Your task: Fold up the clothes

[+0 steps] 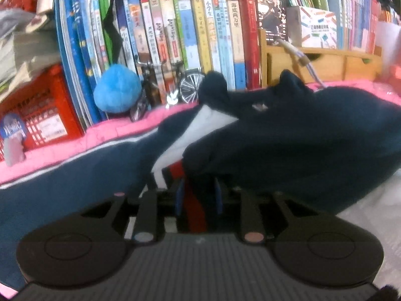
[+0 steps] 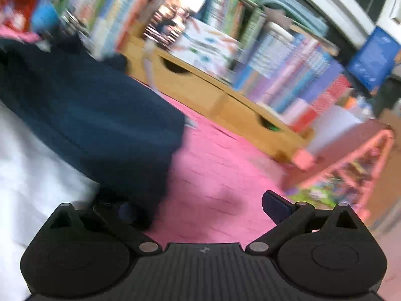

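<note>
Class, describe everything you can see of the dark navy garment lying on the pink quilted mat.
The dark navy garment looks like soft, thick fabric with white and red panels and a thin white stripe. It lies bunched and humped on the pink quilted mat, in front of the bookshelf. The left gripper is shut on a fold; the right gripper is open, one finger under its edge.

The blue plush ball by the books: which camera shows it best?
The left wrist view: the plush ball sits sharp and whole against the books. The right wrist view shows only a blurred blue blob at its upper left.
</note>
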The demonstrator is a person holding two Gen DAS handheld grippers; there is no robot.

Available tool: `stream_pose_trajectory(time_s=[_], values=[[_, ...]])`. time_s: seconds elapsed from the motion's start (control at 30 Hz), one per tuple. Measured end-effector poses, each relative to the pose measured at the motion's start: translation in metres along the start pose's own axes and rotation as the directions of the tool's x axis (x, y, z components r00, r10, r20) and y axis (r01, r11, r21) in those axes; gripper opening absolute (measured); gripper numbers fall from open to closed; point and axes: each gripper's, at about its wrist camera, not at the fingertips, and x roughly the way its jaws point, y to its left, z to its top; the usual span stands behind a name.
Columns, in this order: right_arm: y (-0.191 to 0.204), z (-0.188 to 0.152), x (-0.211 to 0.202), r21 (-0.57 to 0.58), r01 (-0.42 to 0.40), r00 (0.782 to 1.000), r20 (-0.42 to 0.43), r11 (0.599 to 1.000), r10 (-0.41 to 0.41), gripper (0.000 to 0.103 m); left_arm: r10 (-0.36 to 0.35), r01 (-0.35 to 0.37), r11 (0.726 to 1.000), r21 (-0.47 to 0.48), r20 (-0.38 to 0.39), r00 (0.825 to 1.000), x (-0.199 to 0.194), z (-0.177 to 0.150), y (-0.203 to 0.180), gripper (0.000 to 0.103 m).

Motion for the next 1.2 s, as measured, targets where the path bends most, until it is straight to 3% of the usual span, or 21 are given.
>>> stream_pose_trajectory(time_s=[0.13,0.3,0.4,0.57,0.73,0.87,0.97,1.03,1.07,1.2], values=[[0.032,0.017,0.004,-0.026,-0.061,0.998,0.022,0.998,0.061,0.101,-0.001,0.001,1.0,-0.002,0.0,1.0,-0.002,0.0,0.001,0.026],[0.019,0.031,-0.007,0.057,-0.159,0.987,0.022,0.986,0.158,0.103,-0.048,0.048,0.997,-0.063,-0.001,0.999,-0.001,-0.001,0.014,0.027],[0.011,0.04,-0.014,0.106,-0.216,0.976,0.025,0.971,0.215,0.102,-0.051,0.051,0.998,-0.045,-0.001,0.999,-0.002,0.0,0.011,0.028],[-0.002,0.054,-0.026,0.187,-0.309,0.951,0.038,0.932,0.308,0.099,-0.079,0.079,0.994,-0.075,0.002,0.997,-0.002,-0.001,0.018,0.027],[-0.015,0.068,-0.037,0.264,-0.397,0.916,0.058,0.879,0.396,0.103,-0.073,0.073,0.996,-0.048,-0.002,0.997,-0.001,-0.001,0.013,0.031],[0.032,0.098,0.007,0.33,-0.433,0.897,0.069,0.839,0.436,0.098,-0.066,0.066,0.997,-0.037,-0.003,0.998,-0.001,-0.002,0.01,0.032],[0.075,0.102,0.037,0.303,-0.398,0.913,0.042,0.866,0.405,0.086,-0.072,0.072,0.996,-0.045,-0.002,0.997,-0.001,-0.002,0.011,0.032],[0.087,0.093,0.049,0.28,-0.352,0.928,-0.019,0.893,0.371,0.076,-0.078,0.078,0.996,-0.053,0.0,0.997,-0.001,-0.002,0.012,0.032],[0.088,0.085,0.054,0.268,-0.321,0.936,-0.056,0.908,0.347,0.076,-0.083,0.083,0.995,-0.059,0.001,0.997,-0.001,-0.003,0.013,0.032],[0.038,0.053,0.061,0.296,-0.184,0.971,-0.096,0.937,0.221,0.077,-0.124,0.125,0.987,-0.101,0.009,0.992,-0.001,-0.003,0.021,0.035]])
